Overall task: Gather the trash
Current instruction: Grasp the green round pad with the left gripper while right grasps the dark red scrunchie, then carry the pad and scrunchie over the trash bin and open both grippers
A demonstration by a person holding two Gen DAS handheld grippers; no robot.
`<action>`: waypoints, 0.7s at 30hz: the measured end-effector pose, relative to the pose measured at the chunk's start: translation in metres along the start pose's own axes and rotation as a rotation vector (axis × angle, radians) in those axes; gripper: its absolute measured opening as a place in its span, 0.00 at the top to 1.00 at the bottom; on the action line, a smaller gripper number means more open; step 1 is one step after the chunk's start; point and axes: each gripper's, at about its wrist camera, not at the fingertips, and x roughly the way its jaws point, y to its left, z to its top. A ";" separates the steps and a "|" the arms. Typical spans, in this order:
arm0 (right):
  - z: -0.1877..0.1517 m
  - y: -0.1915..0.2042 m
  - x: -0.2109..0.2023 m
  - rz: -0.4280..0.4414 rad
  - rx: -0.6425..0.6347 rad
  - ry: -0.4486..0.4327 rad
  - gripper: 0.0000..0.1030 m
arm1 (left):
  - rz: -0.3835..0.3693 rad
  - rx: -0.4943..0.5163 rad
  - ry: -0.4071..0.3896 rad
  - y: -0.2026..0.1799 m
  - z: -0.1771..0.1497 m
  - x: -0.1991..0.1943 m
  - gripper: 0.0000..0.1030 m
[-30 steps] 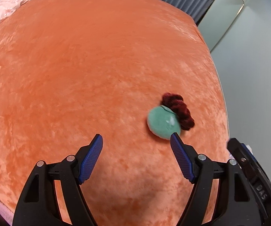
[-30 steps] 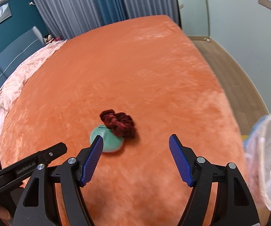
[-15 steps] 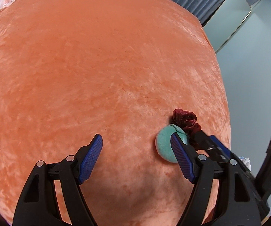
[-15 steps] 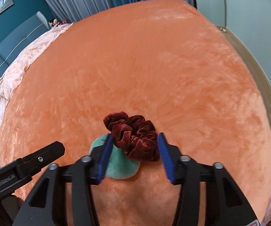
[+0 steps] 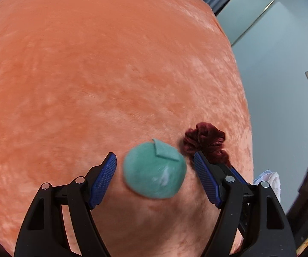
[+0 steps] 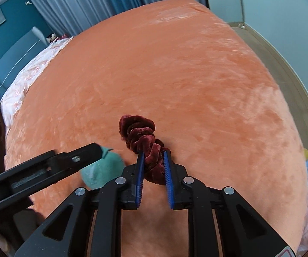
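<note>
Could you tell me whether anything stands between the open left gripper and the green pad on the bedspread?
Nothing visible does: the green pad lies between the open fingers of the left gripper.

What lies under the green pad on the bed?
The green pad lies flat on the orange blanket, between the open left gripper's fingers. Whatever sits beneath it is covered. The scrunchie, beside it, is pinched in the right gripper.

Bed with orange plush blanket covering most of it; pale pink patterned sheet shows along 1 edge. On the blanket: 1 round teal pad lying flat, dark red velvet scrunchie just beside it.
</note>
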 end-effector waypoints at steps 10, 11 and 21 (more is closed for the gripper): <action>-0.005 -0.018 -0.030 0.009 0.068 -0.051 0.84 | 0.064 0.065 -0.006 -0.015 -0.013 0.010 0.52; -0.006 -0.019 -0.033 0.011 0.073 -0.055 0.84 | 0.058 0.067 -0.007 -0.017 -0.014 0.007 0.53; -0.009 -0.048 -0.094 0.020 0.132 -0.153 0.84 | 0.018 0.163 -0.072 -0.073 -0.034 -0.044 0.53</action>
